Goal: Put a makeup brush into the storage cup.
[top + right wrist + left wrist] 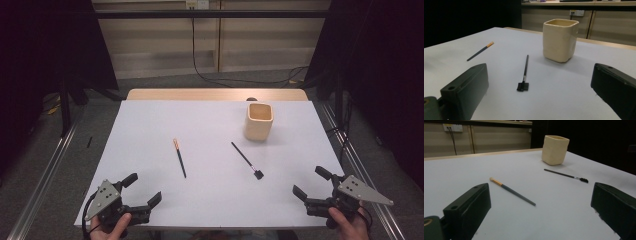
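Brushes are what you will be handling, and both of your grippers stand wide apart with nothing between the jaws: the left gripper [141, 194] at the near left corner, the right gripper [311, 183] at the near right.

Starting at your left, the slim dark-handled brush with an orange ferrule and pale bristle tip [179, 158] lies flat just left of the table's middle, tip pointing away from you. It looks light and stiff, and a thin round handle like this will likely roll or skid if you nudge it; take it across the dark handle near mid-length (not the soft tip).

Further right lies the thin black brush with a small flat black head [246, 160], head toward you. It looks thinner still, so pinch the stem squarely and low.

Beyond it, toward the far right, the cream square-sided ceramic cup [259, 121] stands upright, well apart from both brushes; it is probably heavy, hard and breakable.

The smooth white tabletop [150, 125] looks slick and offers little grip. Dark curtains flank the room, and cables trail across the grey floor behind.
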The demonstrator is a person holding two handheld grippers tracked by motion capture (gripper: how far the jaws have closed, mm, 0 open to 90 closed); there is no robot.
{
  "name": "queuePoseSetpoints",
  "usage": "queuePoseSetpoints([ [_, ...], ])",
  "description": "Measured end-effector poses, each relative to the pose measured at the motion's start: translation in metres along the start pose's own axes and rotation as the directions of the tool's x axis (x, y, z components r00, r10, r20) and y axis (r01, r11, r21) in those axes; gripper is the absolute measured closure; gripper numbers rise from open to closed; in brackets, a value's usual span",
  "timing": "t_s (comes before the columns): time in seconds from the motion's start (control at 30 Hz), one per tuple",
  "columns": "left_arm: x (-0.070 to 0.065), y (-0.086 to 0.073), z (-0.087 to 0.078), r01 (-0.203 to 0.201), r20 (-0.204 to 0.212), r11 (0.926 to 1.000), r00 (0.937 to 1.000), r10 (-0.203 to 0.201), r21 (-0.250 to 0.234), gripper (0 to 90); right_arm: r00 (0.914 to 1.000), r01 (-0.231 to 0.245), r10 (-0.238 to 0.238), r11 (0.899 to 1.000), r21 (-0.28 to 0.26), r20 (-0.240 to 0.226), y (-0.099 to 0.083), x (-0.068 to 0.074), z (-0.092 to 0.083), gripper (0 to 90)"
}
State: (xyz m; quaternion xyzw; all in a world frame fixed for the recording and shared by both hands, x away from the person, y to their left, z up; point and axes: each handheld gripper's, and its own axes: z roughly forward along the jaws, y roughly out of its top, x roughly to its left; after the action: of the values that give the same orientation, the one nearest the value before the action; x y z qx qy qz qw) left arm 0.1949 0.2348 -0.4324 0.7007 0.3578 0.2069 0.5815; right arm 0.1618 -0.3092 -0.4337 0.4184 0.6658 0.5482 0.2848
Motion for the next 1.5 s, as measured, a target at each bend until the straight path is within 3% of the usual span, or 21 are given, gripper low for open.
queuePoseSetpoints([
  [0.2,0.000,0.000,0.004,0.001,0.009,0.9998,1.0000,-0.002,0.018,3.0,0.9997,-0.018,0.018,1.000,0.009,-0.017,-0.002,-0.003,0.000,0.3],
  [0.33,-0.003,0.001,0.002,-0.020,0.019,0.9995,0.9996,0.020,0.023,3.1,0.9996,-0.007,0.007,1.000,0.009,-0.027,-0.001,0.000,0.002,0.3],
  [0.47,-0.005,0.002,0.002,-0.022,-0.008,0.9995,0.9997,0.022,0.023,2.8,0.9994,0.004,-0.004,1.000,0.006,-0.036,-0.001,0.001,0.002,0.2],
  [0.6,-0.007,0.004,0.004,-0.027,0.019,0.9991,0.9995,0.026,0.033,2.8,0.9985,0.021,-0.021,1.000,-0.004,-0.051,0.001,0.004,0.000,0.0],
  [1.07,-0.004,0.006,0.016,-0.022,0.015,0.9981,0.9997,0.021,0.057,2.8,0.9995,0.002,-0.002,1.000,0.003,-0.033,-0.001,-0.001,-0.001,0.3],
  [1.27,-0.001,0.018,0.021,-0.058,-0.004,0.9976,0.9983,0.058,0.038,2.8,0.9991,0.016,-0.016,1.000,0.012,-0.039,-0.001,0.000,-0.001,0.1],
  [1.5,0.006,0.026,0.029,-0.058,-0.001,0.9976,0.9983,0.058,0.038,2.8,0.9996,0.004,-0.004,1.000,0.016,-0.028,-0.002,-0.002,-0.002,0.2],
])
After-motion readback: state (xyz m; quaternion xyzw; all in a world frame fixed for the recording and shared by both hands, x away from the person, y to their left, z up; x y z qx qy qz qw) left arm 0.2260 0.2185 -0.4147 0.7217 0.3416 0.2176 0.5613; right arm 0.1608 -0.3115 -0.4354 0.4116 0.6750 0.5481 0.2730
